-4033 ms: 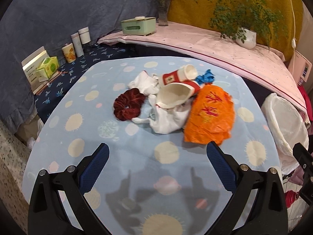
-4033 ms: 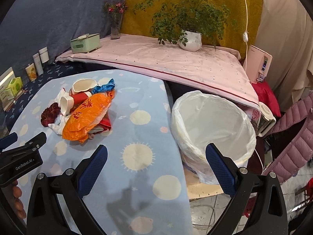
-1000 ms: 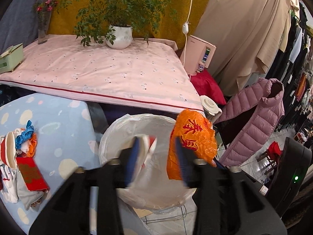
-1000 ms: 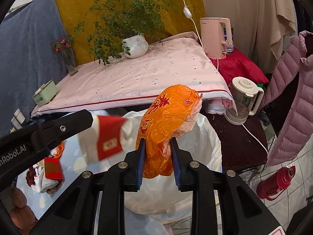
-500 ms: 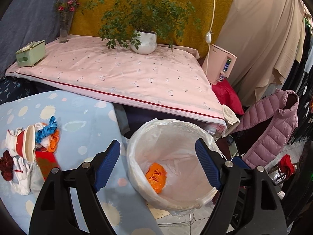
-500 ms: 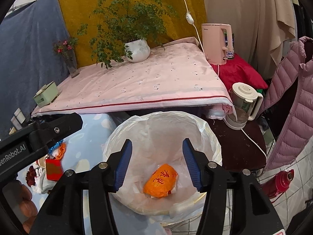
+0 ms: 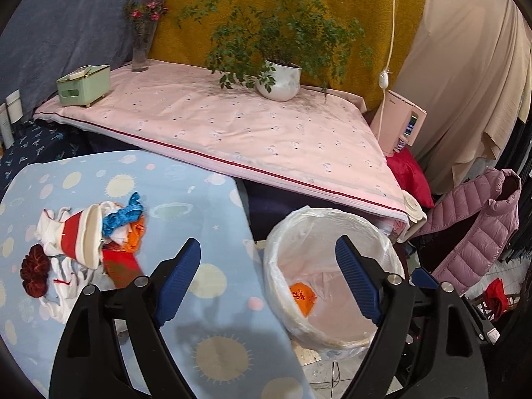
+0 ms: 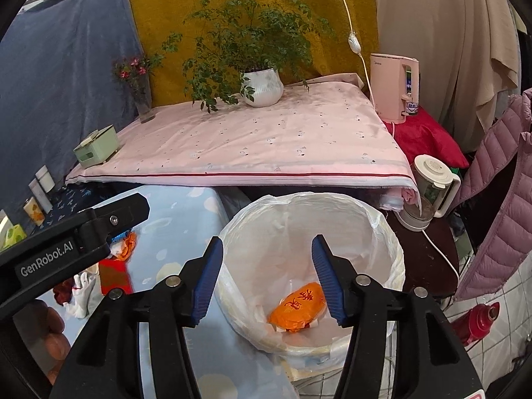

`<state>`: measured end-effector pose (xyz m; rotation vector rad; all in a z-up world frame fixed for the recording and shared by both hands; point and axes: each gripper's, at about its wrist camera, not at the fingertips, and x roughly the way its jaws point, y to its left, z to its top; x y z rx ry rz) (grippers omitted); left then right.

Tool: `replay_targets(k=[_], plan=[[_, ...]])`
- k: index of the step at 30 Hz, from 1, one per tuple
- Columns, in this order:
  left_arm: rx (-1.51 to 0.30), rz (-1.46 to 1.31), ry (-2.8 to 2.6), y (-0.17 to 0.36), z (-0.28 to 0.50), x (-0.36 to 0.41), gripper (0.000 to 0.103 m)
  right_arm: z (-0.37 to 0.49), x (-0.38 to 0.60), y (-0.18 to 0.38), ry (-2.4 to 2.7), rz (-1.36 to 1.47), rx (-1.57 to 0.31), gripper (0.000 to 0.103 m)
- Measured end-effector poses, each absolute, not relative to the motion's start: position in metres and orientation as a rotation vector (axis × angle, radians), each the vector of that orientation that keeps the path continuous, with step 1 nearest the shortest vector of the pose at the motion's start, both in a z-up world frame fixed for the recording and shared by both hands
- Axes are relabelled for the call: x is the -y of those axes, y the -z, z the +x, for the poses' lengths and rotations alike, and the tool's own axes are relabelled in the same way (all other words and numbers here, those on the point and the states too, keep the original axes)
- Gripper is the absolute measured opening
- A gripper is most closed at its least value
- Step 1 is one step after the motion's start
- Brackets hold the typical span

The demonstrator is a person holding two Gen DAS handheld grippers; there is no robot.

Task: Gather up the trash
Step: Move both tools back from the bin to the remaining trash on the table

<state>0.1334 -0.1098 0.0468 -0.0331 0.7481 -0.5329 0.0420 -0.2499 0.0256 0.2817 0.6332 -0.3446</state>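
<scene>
A white-lined trash bin (image 7: 276, 267) (image 8: 394, 249) stands beside the blue patterned table (image 7: 186, 199). An orange wrapper (image 8: 297, 307) (image 7: 302, 294) lies at its bottom. My left gripper (image 7: 267, 259) hangs over the table's right edge and the bin's rim, jaws opening, nothing between them. My right gripper (image 8: 264, 256) is above the bin, jaws opening and empty. On the table's left lies a trash pile: a red and white paper cup (image 7: 81, 237), a blue strip (image 7: 123, 214), white tissues (image 7: 50, 226), a red packet (image 7: 121, 266) and a dark red scrunchie (image 7: 33, 271).
A pink-covered surface (image 7: 232, 126) behind holds a potted plant (image 7: 279, 78), a green box (image 7: 83, 84) and a flower vase (image 7: 141, 50). A pink appliance (image 8: 394, 86), a blender jug (image 8: 429, 196), a mauve jacket (image 7: 475, 229) and a red flask (image 8: 477, 321) crowd the right.
Both grippers have opened and let go: the orange wrapper and the red and white piece dropped, and the wrapper now lies in the bin. The left view has swung left toward the table.
</scene>
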Motion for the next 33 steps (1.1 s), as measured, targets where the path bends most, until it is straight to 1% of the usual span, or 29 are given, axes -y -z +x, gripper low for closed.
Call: replay_targets(k=[2, 4, 11, 14, 18, 20, 33], plan=[[-0.748, -0.035, 0.515, -0.046, 0.135, 0.102, 0.081, 0.044, 0.243, -0.027, 0.338, 0.275, -0.634, 0.058], [-0.752, -0.042, 0.494, -0.046, 0.137, 0.092, 0.083, 0.046, 0.237, -0.027, 0.327, 0.27, -0.636, 0.058], [-0.763, -0.059, 0.429, -0.039, 0.143, 0.061, 0.085, 0.056, 0.205, -0.025, 0.275, 0.244, -0.657, 0.058], [-0.763, -0.07, 0.396, -0.035, 0.146, 0.047, 0.089, 0.061, 0.192, -0.023, 0.252, 0.234, -0.668, 0.058], [-0.77, -0.086, 0.353, -0.031, 0.152, 0.027, 0.089, 0.067, 0.178, -0.021, 0.229, 0.218, -0.678, 0.059], [-0.776, -0.093, 0.337, -0.028, 0.155, 0.02, 0.089, 0.07, 0.171, -0.019, 0.219, 0.214, -0.683, 0.061], [-0.826, -0.145, 0.249, -0.004, 0.17, -0.034, 0.09, 0.086, 0.129, -0.005, 0.163, 0.182, -0.73, 0.062]])
